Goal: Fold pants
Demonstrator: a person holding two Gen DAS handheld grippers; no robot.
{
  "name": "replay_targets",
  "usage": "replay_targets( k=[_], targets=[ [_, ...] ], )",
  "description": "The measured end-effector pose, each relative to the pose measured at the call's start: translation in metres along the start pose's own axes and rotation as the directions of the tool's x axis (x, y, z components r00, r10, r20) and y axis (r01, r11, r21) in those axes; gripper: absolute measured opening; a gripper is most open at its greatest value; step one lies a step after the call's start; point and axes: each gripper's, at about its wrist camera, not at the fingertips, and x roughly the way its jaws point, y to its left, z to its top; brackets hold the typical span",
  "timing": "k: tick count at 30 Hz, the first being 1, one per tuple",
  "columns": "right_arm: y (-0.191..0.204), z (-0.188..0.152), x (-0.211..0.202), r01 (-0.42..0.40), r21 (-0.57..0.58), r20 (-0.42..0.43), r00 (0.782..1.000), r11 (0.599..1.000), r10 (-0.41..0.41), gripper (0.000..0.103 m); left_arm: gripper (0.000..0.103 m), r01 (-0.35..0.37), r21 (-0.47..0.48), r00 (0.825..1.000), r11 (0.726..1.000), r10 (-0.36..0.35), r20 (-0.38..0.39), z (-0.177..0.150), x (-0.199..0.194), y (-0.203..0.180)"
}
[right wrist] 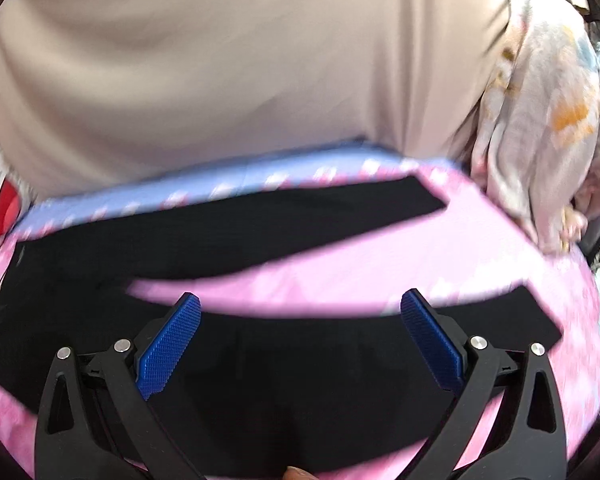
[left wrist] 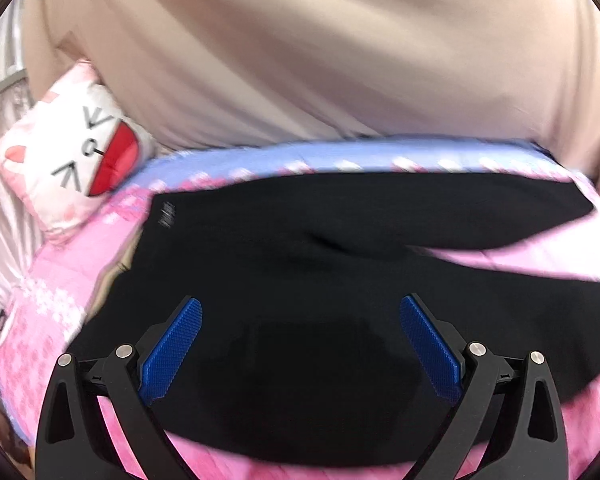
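One pair of black pants [left wrist: 340, 248] lies spread flat on a bed covered by a pink patterned sheet [left wrist: 60, 280] with a blue band [left wrist: 228, 162] along its far edge. Its two legs are parted in a V, with a wedge of pink sheet showing between them: one leg [right wrist: 300, 216] runs along the far edge of the bed just inside the blue band, the other [right wrist: 500, 320] lies nearer the front edge. A small pale label [left wrist: 167, 214] shows near the far left corner of the garment, at the waist end.

One cushion [left wrist: 72, 160] with a cat face and a red mouth rests at the far left corner of the bed. One pale floral cloth [right wrist: 540, 120] hangs at the far right corner. A beige curtain-like fabric [left wrist: 300, 48] fills the view behind the bed.

There are two tongs — one per hand. The left gripper [left wrist: 300, 308] is spread wide, its blue pads [left wrist: 172, 348] well apart, poised over the seat part of the pants and gripping nothing. The right gripper [right wrist: 300, 304] is likewise spread wide and empty, over the near leg, close to where pink sheet meets black cloth. Whether either one touches the fabric cannot be told — both views are blurred
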Motion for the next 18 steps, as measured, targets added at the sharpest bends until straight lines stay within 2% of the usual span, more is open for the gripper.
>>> replay_targets(
  k=[2,5,6,8,9,12,14,16,18],
  targets=[
    [-0.034,0.022,0.041,0.051,-0.007,-0.017,0.999,0.999,-0.052,0.098,0.098,-0.027,-0.024,1.000,0.999,0.027,-0.015,0.017,0.022,0.021],
    [-0.097,0.059,0.128,0.070,0.020,-0.161,0.985,0.997,-0.066,0.098,0.098,-0.046,-0.086,0.998,0.995,0.043,-0.042,0.047,0.067,0.064],
    [-0.117,0.070,0.157,0.097,0.029,-0.192,0.977,0.995,-0.090,0.098,0.098,-0.049,-0.100,0.997,0.994,0.044,-0.056,0.056,0.084,0.080],
    [-0.143,0.087,0.205,0.098,0.009,-0.246,0.965,0.995,-0.092,0.098,0.098,-0.085,-0.119,0.994,0.989,0.075,-0.081,0.070,0.113,0.109],
    [-0.150,0.092,0.220,0.087,0.006,-0.267,0.960,0.996,-0.083,0.098,0.098,-0.138,-0.149,0.988,0.979,0.124,-0.097,0.077,0.128,0.128],
    [-0.161,0.104,0.265,0.036,-0.011,-0.311,0.950,0.999,-0.038,0.098,0.098,-0.183,-0.168,0.981,0.969,0.168,-0.100,0.090,0.154,0.162],
    [-0.161,0.107,0.284,-0.014,-0.019,-0.339,0.941,1.000,0.006,0.098,0.098,-0.203,-0.174,0.974,0.964,0.180,-0.138,0.096,0.173,0.182],
    [-0.158,0.108,0.305,-0.030,-0.032,-0.372,0.928,0.999,0.017,0.098,0.098,-0.153,-0.197,0.978,0.969,0.119,-0.174,0.099,0.194,0.201],
    [-0.156,0.109,0.322,-0.037,-0.049,-0.391,0.920,0.998,0.015,0.098,0.098,-0.146,-0.239,0.971,0.960,0.093,-0.221,0.097,0.214,0.220]
  ],
)
